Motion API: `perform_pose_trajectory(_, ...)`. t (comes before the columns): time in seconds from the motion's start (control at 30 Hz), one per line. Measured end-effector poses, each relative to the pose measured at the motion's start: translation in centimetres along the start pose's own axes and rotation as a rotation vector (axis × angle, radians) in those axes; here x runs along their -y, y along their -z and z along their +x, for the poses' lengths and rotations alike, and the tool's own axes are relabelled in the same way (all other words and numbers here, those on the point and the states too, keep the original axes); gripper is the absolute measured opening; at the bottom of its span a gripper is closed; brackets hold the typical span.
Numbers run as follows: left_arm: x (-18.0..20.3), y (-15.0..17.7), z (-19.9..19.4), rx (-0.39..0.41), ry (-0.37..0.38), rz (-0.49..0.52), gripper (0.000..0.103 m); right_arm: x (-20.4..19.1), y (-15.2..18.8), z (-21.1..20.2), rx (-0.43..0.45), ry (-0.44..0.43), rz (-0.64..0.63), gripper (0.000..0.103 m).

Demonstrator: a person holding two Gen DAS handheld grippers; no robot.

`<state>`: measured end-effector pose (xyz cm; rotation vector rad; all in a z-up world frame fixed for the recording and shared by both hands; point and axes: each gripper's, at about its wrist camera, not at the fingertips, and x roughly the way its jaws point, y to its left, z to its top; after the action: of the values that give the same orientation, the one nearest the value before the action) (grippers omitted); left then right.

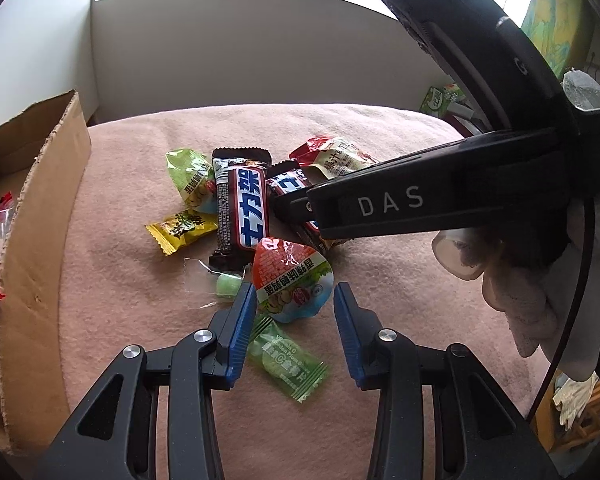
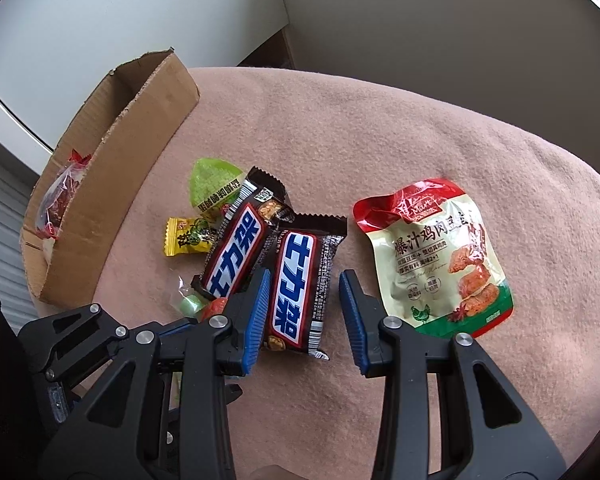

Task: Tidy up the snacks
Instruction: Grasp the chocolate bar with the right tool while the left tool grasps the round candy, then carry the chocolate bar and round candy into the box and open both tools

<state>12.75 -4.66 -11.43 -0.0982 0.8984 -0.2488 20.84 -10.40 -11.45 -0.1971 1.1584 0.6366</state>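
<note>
Snacks lie in a pile on a pink blanket. My left gripper [image 1: 295,300] is open, its jaws either side of a red and green jelly cup [image 1: 292,284]. A green candy packet [image 1: 286,362] lies under it. My right gripper [image 2: 304,290] is open around a brown chocolate bar [image 2: 300,292]; in the left wrist view it [image 1: 278,204] comes in from the right onto that bar. A second chocolate bar [image 2: 236,252] [image 1: 242,212] lies to the left. A red and cream chicken snack pouch [image 2: 436,256] lies to the right.
An open cardboard box [image 2: 112,168] [image 1: 36,240] stands at the left with red-wrapped snacks [image 2: 60,200] inside. A green jelly cup [image 2: 214,186], a yellow candy [image 2: 188,236] and a small green candy [image 1: 228,284] lie by the bars. A white wall stands behind.
</note>
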Motion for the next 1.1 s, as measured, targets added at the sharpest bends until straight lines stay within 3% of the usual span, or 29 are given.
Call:
perform_pose_trajectory(0.1,0.0,-0.1,0.2,-0.003,-0.008,-0.002,0.039,0.5,0.1,-0.2,0.007,-0.014,0.019,0.03)
perform_pose_trajectory(0.37,1.8,-1.4,2.2,-0.01,-0.038,0.03,0.039,1.4,0.8,-1.1,0.008,-0.002,0.016,0.03)
perform_pose_trajectory(0.67,2.4,-2.0,4.3,-0.002,-0.018,0.02,0.034,2.3,2.3,-1.8,0.013,0.0,0.032,0.03)
perform_pose_trajectory(0.9,2.5,-1.8,4.2,0.014,-0.009,0.027,0.024,2.6,3.1,-2.2,0.034,0.0,0.06,0.03)
perform_pose_trajectory(1.1,2.2,-1.1,3.1,0.021,0.004,0.025,0.024,2.6,4.1,-2.7,0.043,0.006,0.067,0.03)
